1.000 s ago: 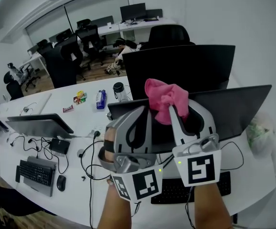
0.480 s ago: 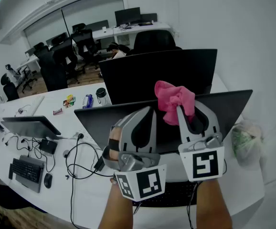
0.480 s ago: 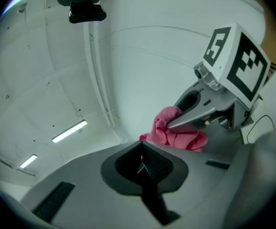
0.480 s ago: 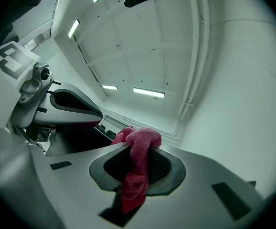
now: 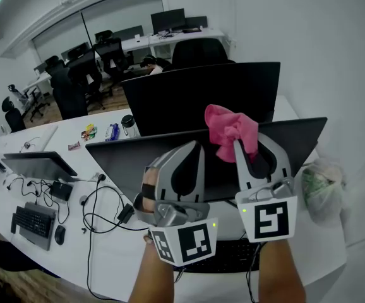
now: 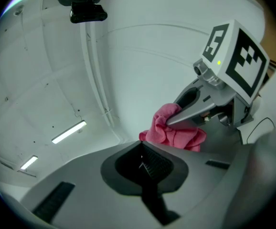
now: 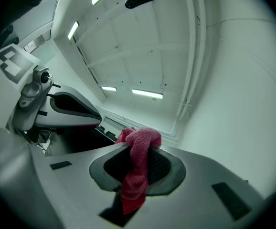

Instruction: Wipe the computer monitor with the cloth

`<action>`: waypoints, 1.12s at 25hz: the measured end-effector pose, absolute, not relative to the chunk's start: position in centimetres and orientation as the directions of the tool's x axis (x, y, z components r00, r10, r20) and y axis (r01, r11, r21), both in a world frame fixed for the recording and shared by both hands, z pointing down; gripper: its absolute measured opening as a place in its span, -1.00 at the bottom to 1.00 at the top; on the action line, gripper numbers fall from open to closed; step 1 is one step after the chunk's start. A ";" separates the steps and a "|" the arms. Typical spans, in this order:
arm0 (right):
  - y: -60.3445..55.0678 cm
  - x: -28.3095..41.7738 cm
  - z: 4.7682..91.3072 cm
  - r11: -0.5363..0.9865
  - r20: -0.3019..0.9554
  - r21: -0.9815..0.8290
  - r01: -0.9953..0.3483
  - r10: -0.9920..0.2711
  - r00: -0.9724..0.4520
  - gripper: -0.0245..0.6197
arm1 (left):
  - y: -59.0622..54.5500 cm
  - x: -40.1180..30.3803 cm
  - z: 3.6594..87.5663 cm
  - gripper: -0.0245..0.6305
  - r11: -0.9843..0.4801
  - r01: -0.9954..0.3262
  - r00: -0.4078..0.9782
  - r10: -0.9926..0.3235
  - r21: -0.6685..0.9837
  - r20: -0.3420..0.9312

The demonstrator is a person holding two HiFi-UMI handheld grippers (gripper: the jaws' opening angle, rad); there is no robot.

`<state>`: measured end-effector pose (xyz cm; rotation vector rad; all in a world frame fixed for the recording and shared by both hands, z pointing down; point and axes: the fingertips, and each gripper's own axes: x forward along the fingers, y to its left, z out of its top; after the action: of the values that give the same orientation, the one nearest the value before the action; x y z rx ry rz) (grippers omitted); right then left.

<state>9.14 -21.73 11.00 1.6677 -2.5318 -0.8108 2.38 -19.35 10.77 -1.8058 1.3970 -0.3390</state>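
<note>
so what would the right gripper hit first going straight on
Nothing near, it seems: the right gripper, shut on the cloth, points up toward the ceiling, not the monitor. Depth is unclear.

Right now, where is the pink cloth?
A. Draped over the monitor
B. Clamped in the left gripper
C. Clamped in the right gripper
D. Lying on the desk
C: the pink cloth is pinched between the shut jaws of the right gripper, while the left gripper has its jaws together on nothing.
</note>
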 end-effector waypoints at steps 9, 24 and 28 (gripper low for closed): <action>-16.3 10.0 9.8 0.340 -0.330 0.300 -0.891 -0.840 -0.431 -0.73 | -16.2 1.7 10.6 -0.91 -0.088 -0.693 0.378 -0.890 -0.715 -0.257; -7.9 7.9 10.4 0.372 -0.452 0.259 -0.892 -0.769 -0.452 -0.72 | -9.9 2.1 10.0 -0.91 -0.160 -0.687 0.491 -0.821 -0.709 -0.291; -7.3 7.4 10.0 0.329 -0.466 0.330 -0.885 -0.758 -0.456 -0.73 | -10.0 2.0 9.6 -0.91 -0.162 -0.694 0.493 -0.818 -0.702 -0.297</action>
<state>7.42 -7.27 10.01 1.7267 -2.7394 -0.9383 1.95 -10.04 9.56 -1.9075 1.2523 -0.1891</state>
